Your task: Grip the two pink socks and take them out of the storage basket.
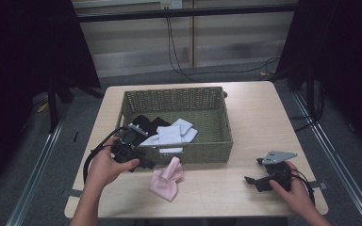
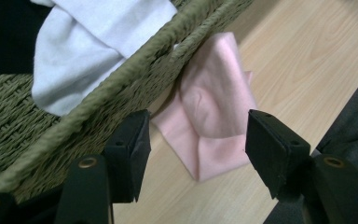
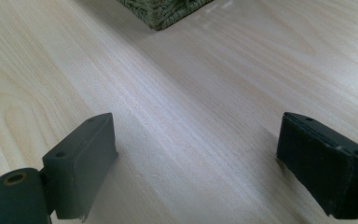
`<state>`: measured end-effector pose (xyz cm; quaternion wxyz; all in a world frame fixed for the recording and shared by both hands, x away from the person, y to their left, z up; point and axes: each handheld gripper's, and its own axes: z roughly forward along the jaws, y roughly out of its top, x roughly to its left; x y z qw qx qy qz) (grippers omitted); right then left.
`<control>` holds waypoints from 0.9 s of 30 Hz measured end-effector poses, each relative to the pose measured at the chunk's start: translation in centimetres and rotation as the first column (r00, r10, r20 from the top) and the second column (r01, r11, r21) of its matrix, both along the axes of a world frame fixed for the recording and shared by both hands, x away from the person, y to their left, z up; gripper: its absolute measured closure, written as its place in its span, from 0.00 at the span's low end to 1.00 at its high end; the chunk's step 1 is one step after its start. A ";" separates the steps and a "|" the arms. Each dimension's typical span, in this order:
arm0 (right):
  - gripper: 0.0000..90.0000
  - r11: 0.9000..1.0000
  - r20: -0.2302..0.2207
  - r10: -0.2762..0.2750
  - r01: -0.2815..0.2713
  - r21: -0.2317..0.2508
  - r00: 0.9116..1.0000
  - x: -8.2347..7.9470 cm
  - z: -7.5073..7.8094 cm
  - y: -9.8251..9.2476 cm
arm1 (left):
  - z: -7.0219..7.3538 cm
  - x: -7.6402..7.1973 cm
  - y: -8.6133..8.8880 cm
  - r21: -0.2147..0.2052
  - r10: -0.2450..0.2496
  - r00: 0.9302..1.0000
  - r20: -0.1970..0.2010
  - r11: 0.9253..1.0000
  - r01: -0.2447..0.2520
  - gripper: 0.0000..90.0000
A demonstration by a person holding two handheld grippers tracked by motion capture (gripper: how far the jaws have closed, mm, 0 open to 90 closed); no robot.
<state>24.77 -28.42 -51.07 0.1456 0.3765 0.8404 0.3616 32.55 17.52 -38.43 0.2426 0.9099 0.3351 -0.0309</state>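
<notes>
A pale wooden table (image 1: 259,108) with rounded corners is standing on a grey floor (image 1: 75,127). Dark curtains (image 1: 23,52) are hanging at both sides, leaving the edges in shadow. Behind the table a light panelled wall (image 1: 132,42) is catching soft light, and black cables (image 1: 179,56) are trailing down it and running across the floor. Metal rails (image 1: 37,169) are running along the floor on either side

We hold our left gripper (image 1: 143,162) low at the left, hand (image 1: 104,165) wrapped around its body, jaws spread wide with nothing pressed between them. Our right gripper (image 1: 250,180) lies low at the right, hand (image 1: 290,186) behind it, jaws likewise wide apart. Both forearms come in from the near edge.
</notes>
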 end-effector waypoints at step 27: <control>0.12 1.000 0.000 0.000 0.000 0.000 1.000 0.0 0.0 0.0 | -2.7 -0.3 3.3 -0.016 0.040 0.999 0.012 0.999 -0.040 0.40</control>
